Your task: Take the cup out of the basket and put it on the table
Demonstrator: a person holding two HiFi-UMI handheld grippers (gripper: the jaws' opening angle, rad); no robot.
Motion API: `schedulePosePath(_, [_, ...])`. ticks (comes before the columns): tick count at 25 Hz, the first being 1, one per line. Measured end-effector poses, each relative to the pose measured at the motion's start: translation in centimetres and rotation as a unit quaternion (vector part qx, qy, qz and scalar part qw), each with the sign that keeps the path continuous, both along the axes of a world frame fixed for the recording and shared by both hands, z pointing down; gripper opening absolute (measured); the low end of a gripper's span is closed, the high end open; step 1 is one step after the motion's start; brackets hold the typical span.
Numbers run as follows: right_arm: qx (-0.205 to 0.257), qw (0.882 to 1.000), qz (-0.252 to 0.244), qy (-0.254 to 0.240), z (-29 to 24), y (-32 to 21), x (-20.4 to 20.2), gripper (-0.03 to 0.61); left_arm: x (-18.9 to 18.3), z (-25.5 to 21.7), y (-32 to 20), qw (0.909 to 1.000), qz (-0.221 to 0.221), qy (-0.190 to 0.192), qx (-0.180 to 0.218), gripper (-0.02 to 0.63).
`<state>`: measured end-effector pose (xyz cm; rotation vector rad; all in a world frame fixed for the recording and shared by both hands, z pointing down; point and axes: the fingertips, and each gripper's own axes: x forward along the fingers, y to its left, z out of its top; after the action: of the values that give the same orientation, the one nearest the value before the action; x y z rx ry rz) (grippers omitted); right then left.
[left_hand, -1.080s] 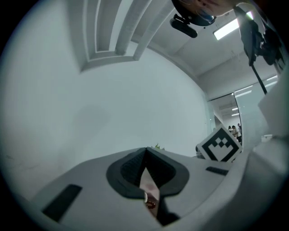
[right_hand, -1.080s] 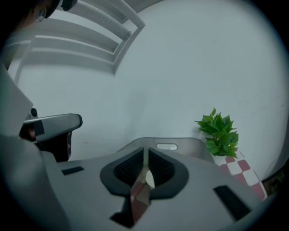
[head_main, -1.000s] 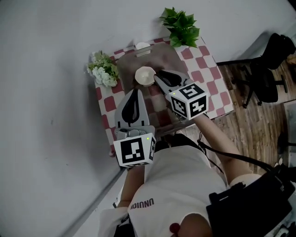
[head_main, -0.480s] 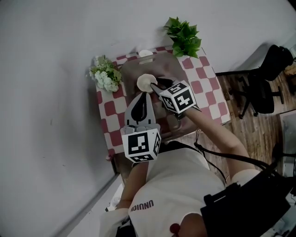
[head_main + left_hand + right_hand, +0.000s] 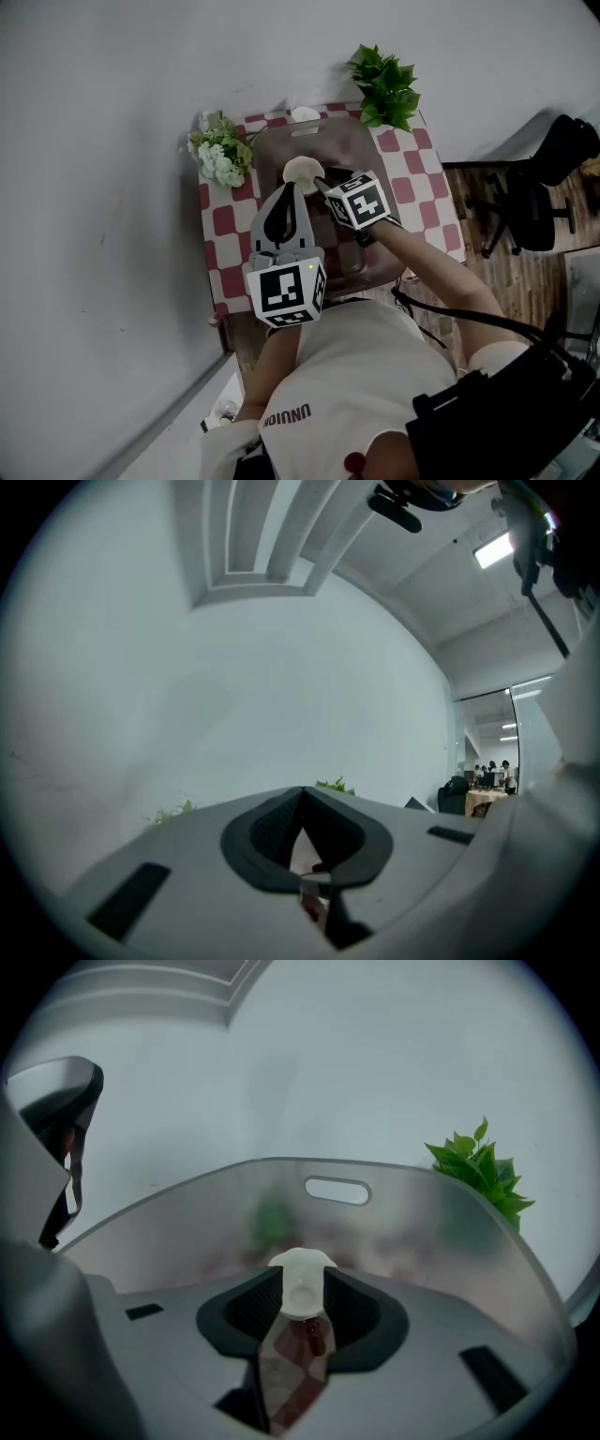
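Inside the basket (image 5: pixel 354 141): cup (image 5: pixel 302 170).
Right claw (image 5: pixel 324 179): spread, just been opening; cup in its gap, unpinched.
Left claw (image 5: pixel 287 191): pressed together, empty.

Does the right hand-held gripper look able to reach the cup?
Probably yes: the right hand-held gripper has just been opening its jaws, the cup sits between them, and the basket is open on top.

White cup (image 5: pixel 302 170) upright in translucent basket (image 5: pixel 349 148)

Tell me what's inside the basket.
A white cup sits in the basket, between the right tongs' open tips, which have just been opening. The tongs cover part of the basket floor.
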<state>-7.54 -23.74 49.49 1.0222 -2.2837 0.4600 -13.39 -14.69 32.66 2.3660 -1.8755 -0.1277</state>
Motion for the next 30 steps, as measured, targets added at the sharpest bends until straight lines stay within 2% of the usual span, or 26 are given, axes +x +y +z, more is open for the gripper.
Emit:
schedulePosePath(10, [-0.010,0.998,-0.027,0.056,3.4,0.2,0.2,0.149,0.1,0.3,-0.3,0.9999,-0.004,0.016,-0.002,0.012])
schedulePosePath(21, [-0.034,0.994,-0.025,0.100,6.2,0.1,0.6,0.150,-0.2,0.0,-0.6,0.9994,-0.006,0.033,-0.013,0.012])
schedulePosePath(25, [-0.029,0.991,-0.040,0.123,6.8,0.2,0.6,0.150,-0.6,-0.7,-0.3,0.9989,-0.019,0.042,0.004,0.012])
schedulePosePath(30, [-0.020,0.987,-0.051,0.153,7.5,0.3,0.5,0.149,-0.5,-0.3,-0.3,0.9981,-0.017,0.059,-0.008,0.012])
